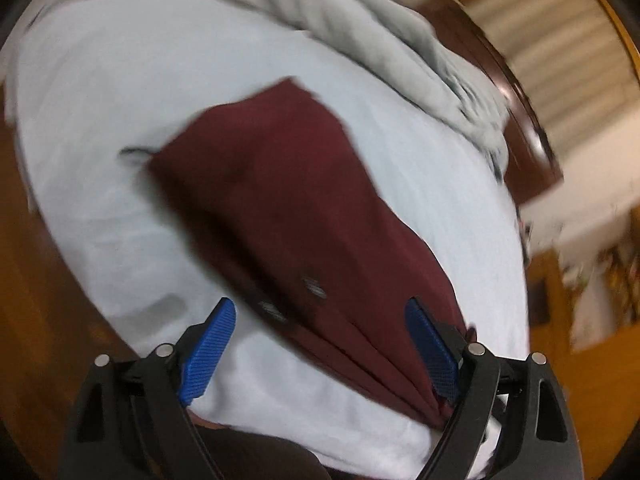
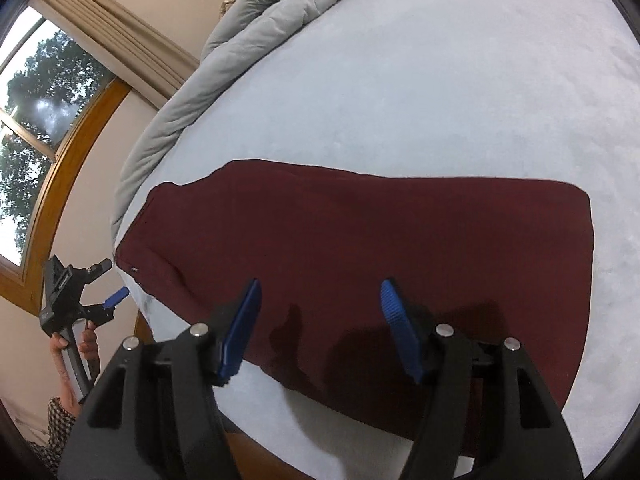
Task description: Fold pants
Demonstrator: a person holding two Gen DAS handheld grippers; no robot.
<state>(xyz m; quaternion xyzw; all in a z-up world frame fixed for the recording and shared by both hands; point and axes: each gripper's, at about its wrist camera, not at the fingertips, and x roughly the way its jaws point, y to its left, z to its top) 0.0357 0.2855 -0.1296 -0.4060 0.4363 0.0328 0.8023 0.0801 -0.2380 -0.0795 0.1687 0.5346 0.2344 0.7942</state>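
Observation:
Dark maroon pants [image 2: 380, 248] lie flat and folded lengthwise on the pale blue bed sheet [image 2: 440, 92]. In the left wrist view the pants [image 1: 280, 200] stretch away from the camera, blurred by motion. My left gripper [image 1: 320, 320] is open and empty, hovering over the near end of the pants. It also shows from the side in the right wrist view [image 2: 108, 300], off the bed's left edge, held by a hand. My right gripper [image 2: 320, 300] is open and empty, above the pants' near long edge.
A bunched grey duvet [image 2: 256, 28] lies along the far side of the bed, also in the left wrist view [image 1: 360, 28]. A dark wooden headboard [image 1: 520, 120] stands beyond it. A window [image 2: 32, 120] with a wooden frame is at the left.

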